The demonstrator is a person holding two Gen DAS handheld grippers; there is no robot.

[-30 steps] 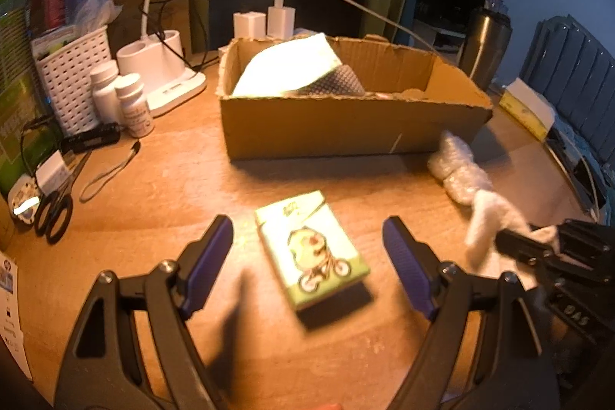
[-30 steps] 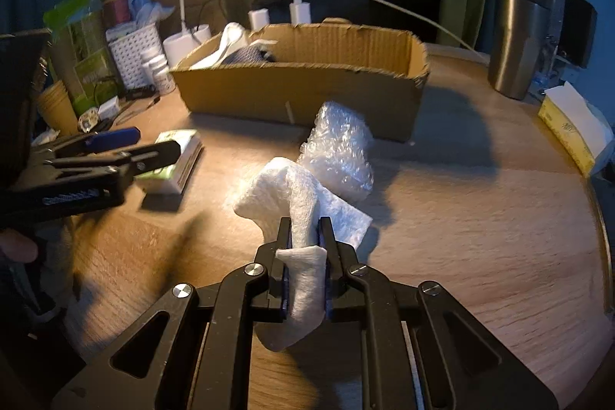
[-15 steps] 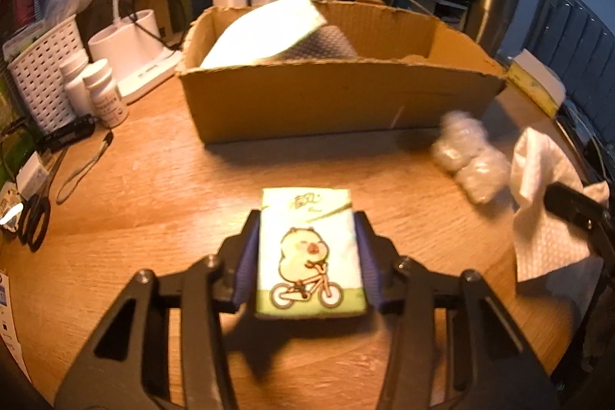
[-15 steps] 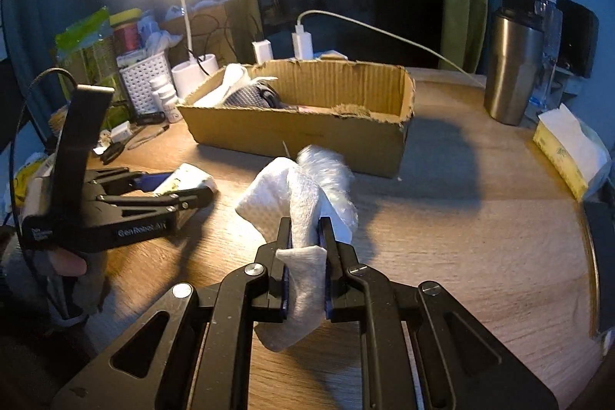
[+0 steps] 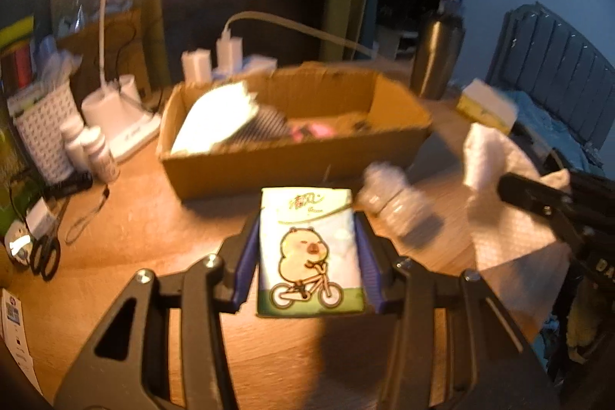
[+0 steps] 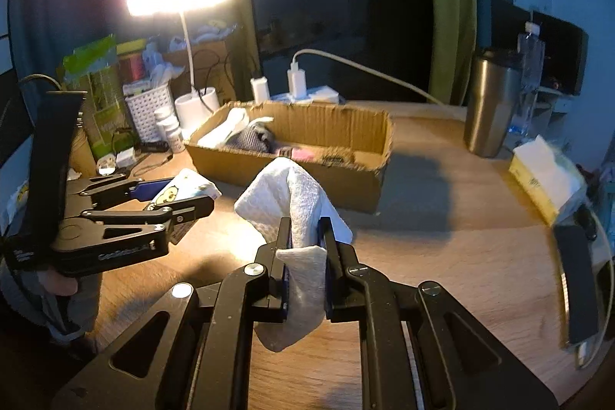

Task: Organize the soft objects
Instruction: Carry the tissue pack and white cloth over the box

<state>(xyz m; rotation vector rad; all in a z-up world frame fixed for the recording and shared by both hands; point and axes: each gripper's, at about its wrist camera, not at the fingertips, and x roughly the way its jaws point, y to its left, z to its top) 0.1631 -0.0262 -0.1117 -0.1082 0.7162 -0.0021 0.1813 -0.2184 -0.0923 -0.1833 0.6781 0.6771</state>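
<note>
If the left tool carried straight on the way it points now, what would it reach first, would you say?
Probably the near wall of the cardboard box, which sits directly ahead of the left tool and its tissue pack; depth is hard to judge.

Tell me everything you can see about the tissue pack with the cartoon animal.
The tissue pack is a small soft rectangular packet in glossy wrap, pale green and white, printed with a yellow cartoon animal riding a bicycle and some writing near its top. The left gripper is shut on it, its blue pads pressing both long sides. It is held above the wooden table, in front of the cardboard box, touching nothing else.
</note>
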